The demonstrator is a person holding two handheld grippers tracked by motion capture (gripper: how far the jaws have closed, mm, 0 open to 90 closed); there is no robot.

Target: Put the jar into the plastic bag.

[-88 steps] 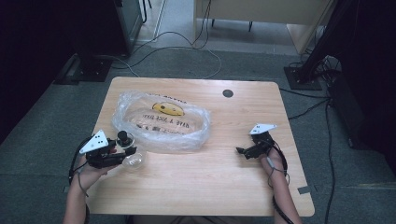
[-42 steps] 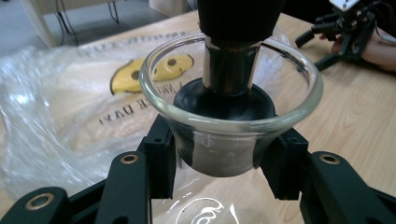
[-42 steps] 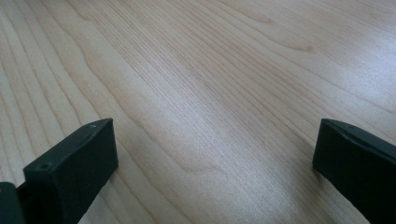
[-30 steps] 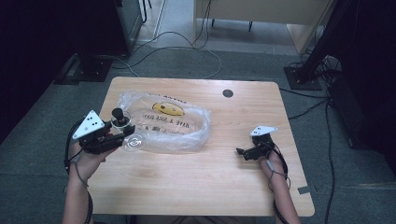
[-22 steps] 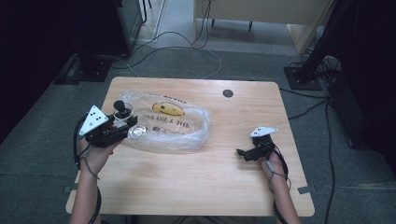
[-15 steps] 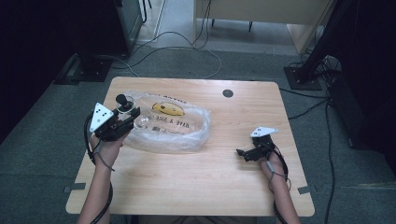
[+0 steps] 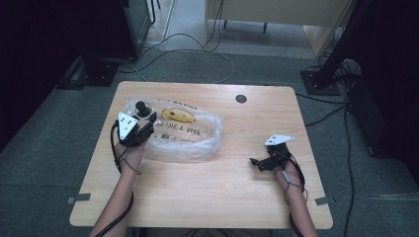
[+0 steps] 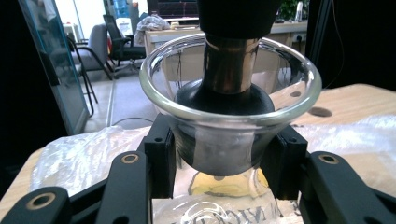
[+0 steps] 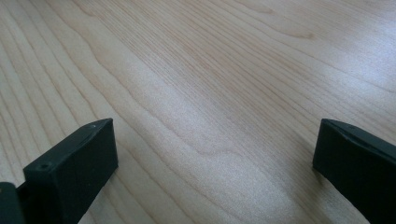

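Note:
My left gripper (image 7: pixel 147 124) is shut on a small clear glass vessel (image 8: pixel 229 140) with a flared rim and a black stopper (image 7: pixel 142 106). Both black jaws clamp the glass just below the rim, and the vessel stands upright. It hangs over the left end of a crumpled clear plastic bag (image 7: pixel 188 138), which has printed lettering and a yellow item (image 7: pixel 179 116) inside. My right gripper (image 7: pixel 256 162) rests low on the wooden table (image 7: pixel 222 192) at the right. It is open, with bare wood between its fingers (image 9: pixel 70 168).
A small dark round grommet (image 7: pixel 241 98) sits in the tabletop near the far edge. Cables (image 7: pixel 197 44) run over the grey floor beyond the table. A black stand base (image 7: pixel 321 81) is off the far right corner.
My left gripper has carried the glass vessel from the table's near left, up and away, to the bag's left end. The right gripper has stayed nearly still.

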